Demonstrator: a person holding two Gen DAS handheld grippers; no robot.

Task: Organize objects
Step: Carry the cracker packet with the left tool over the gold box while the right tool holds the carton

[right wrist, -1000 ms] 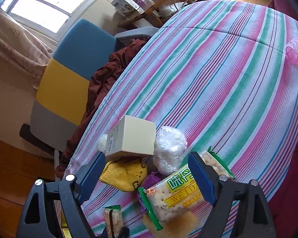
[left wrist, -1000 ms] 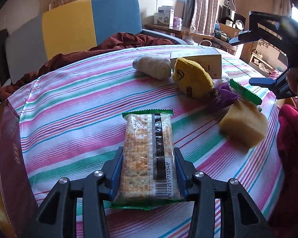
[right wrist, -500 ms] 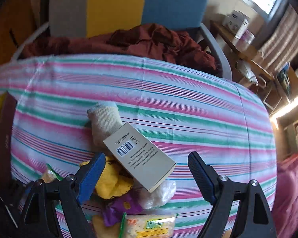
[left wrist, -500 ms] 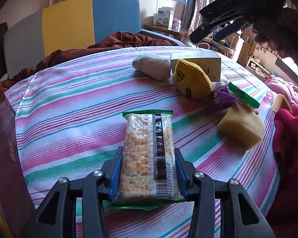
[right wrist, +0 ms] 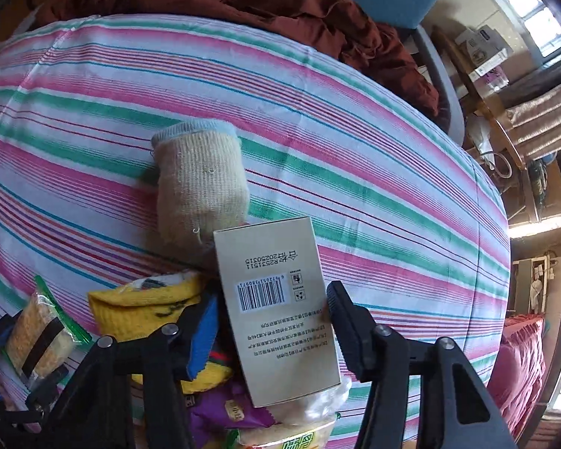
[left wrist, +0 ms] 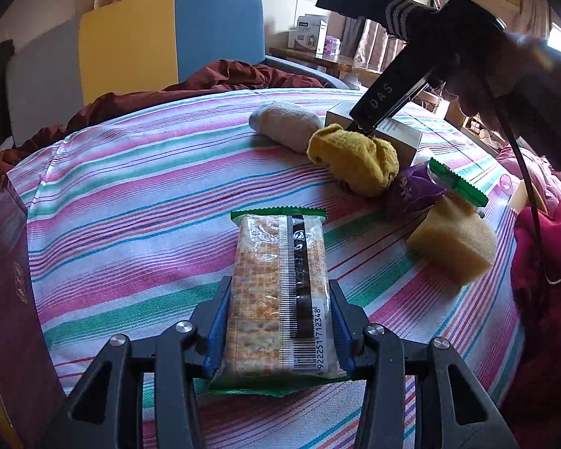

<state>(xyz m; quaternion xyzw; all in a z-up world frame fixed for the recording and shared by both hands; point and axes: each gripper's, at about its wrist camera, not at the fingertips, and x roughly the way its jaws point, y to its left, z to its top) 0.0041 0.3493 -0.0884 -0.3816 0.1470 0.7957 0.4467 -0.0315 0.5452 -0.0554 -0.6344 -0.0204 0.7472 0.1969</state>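
My left gripper [left wrist: 278,321] is shut on a cracker packet [left wrist: 278,292] with green ends, held low over the striped tablecloth [left wrist: 131,202]. My right gripper [right wrist: 271,327] is open, its jaws on either side of a beige barcoded box [right wrist: 276,310]; whether they touch it I cannot tell. In the left wrist view the right gripper [left wrist: 359,127] comes down onto that box [left wrist: 400,134]. A yellow sock roll [left wrist: 355,161] lies beside the box, a cream sock roll [right wrist: 200,183] beyond it.
A purple snack packet [left wrist: 411,191], a second green-edged cracker packet [left wrist: 456,181] and a yellow sponge [left wrist: 454,245] lie at the right. A dark red box [left wrist: 7,299] stands at the left table edge. A blue and yellow chair [left wrist: 168,41] with brown cloth stands behind.
My right gripper has come down from high above the pile and now straddles the beige box. My left gripper has stayed put, still holding the cracker packet.
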